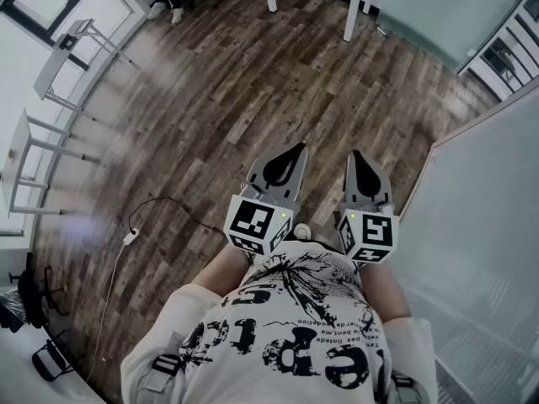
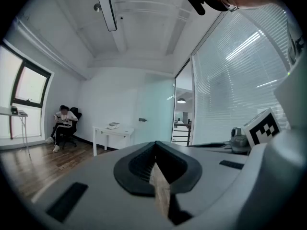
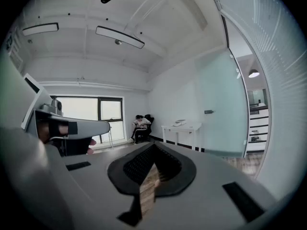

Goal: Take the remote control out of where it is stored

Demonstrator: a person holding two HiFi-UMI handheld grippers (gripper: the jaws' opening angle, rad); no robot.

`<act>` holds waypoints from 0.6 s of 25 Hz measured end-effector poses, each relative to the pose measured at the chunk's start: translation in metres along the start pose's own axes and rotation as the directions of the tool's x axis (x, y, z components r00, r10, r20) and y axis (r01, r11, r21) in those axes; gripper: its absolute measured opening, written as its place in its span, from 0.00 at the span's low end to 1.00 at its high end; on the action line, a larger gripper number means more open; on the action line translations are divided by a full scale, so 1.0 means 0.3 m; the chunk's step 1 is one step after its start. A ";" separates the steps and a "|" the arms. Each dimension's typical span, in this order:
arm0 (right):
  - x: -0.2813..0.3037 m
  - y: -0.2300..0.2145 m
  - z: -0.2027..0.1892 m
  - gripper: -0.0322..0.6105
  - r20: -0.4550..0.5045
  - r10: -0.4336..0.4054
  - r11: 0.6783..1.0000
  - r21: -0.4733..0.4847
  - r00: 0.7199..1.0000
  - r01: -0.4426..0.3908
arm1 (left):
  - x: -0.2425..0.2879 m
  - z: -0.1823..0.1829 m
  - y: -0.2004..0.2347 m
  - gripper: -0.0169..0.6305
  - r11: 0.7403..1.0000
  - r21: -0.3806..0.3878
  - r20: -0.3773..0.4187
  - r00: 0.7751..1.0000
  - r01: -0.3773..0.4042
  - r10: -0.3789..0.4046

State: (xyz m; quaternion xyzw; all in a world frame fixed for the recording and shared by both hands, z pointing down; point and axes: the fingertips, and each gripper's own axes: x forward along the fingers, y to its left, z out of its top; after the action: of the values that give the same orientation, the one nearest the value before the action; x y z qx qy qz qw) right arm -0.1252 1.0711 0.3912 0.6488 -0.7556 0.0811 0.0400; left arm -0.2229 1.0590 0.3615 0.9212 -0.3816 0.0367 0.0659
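Note:
No remote control shows in any view, and nothing that could store it is in sight. I hold both grippers close to my chest, side by side, pointing forward over the wooden floor [image 1: 219,99]. My left gripper [image 1: 295,146] is shut with nothing between its jaws, which meet in the left gripper view [image 2: 156,161]. My right gripper [image 1: 357,155] is shut too and holds nothing; its dark pads [image 3: 144,164] touch in the right gripper view [image 3: 151,169]. Each carries its marker cube, left [image 1: 257,224] and right [image 1: 369,236].
A glass wall with blinds [image 1: 497,225] runs along my right. White table legs [image 1: 352,11] stand ahead, and a white table [image 2: 112,131] sits by a frosted door. A person [image 2: 64,124] sits by the window. A cable with a plug [image 1: 130,237] lies on the floor at left.

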 end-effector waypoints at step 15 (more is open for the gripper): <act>0.046 -0.046 -0.005 0.05 0.005 -0.011 0.998 0.068 1.000 0.011 | 0.033 -0.004 0.029 0.04 1.000 0.027 -0.011 1.000 -0.014 0.014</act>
State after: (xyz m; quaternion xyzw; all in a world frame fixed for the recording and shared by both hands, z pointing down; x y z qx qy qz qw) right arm -0.1137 1.0558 0.3961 0.6541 -0.7489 0.1049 0.0161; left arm -0.2220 1.0462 0.3646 0.9191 -0.3872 0.0476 0.0556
